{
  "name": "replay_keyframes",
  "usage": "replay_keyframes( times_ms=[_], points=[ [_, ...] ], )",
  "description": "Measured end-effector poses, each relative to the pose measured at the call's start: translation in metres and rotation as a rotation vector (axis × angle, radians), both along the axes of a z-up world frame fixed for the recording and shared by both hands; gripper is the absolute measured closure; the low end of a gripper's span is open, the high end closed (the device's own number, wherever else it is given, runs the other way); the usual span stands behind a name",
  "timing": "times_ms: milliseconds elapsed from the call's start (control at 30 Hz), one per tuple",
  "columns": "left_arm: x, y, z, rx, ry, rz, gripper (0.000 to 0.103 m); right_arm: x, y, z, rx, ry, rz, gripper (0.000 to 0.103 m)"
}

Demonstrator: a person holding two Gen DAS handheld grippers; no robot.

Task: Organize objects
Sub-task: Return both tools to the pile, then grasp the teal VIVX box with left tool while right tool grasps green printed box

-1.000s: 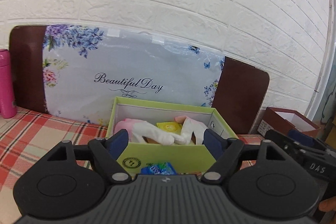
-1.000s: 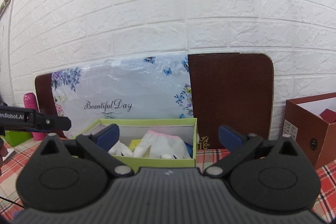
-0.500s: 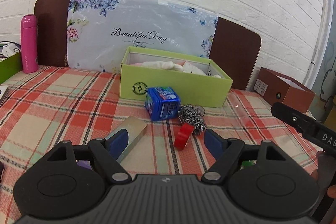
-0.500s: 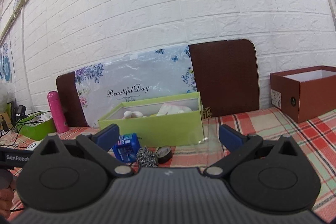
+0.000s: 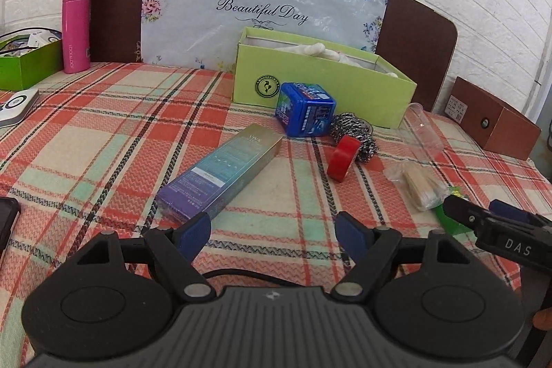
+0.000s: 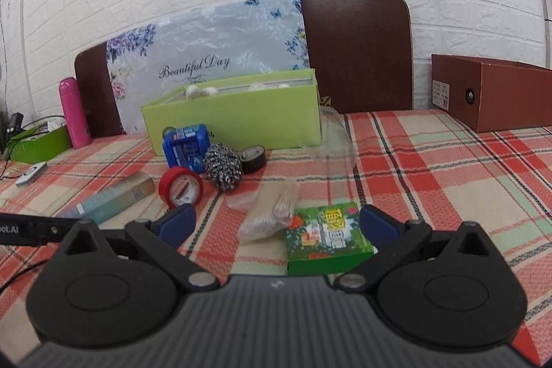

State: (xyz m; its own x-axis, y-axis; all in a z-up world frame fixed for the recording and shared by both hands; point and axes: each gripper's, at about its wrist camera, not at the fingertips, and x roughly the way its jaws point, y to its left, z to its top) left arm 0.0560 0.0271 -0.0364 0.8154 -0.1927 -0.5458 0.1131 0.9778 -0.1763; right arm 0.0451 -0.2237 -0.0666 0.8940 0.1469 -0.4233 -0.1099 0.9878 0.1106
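Note:
A lime green open box (image 5: 321, 81) with white gloves inside stands at the back of the plaid table; it also shows in the right wrist view (image 6: 238, 116). In front of it lie a blue tin (image 5: 305, 109), a steel scourer (image 5: 355, 135), a red tape roll (image 5: 343, 157), a long teal-purple carton (image 5: 220, 171), a bag of wooden sticks (image 5: 419, 183) and a black tape roll (image 6: 253, 159). My left gripper (image 5: 274, 231) is open and empty, just short of the carton. My right gripper (image 6: 276, 223) is open and empty, with a small green box (image 6: 327, 235) between its fingers.
A pink flask (image 5: 74, 26) and a green tray (image 5: 27, 62) stand at the far left. A brown box (image 6: 490, 92) sits at the right. A clear plastic cup (image 6: 336, 140) lies beside the green box. A floral board (image 5: 262, 9) leans on the brick wall.
Both grippers have pulled back from the lime green box and dropped lower. The loose objects on the table have come into view in front of them. Both stay open.

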Motion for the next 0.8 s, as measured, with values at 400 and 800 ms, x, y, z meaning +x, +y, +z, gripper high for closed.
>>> replay_keyframes(
  times_ms=[400,800],
  points=[
    [0.032,0.017,0.007,0.038,-0.036,0.020,0.021,0.015,-0.005,-0.012,-0.015,0.101,-0.095,0.000],
    [0.096,0.010,-0.014,0.095,0.088,-0.009,0.022,0.021,-0.004,-0.013,-0.030,0.139,-0.086,0.000]
  ],
)
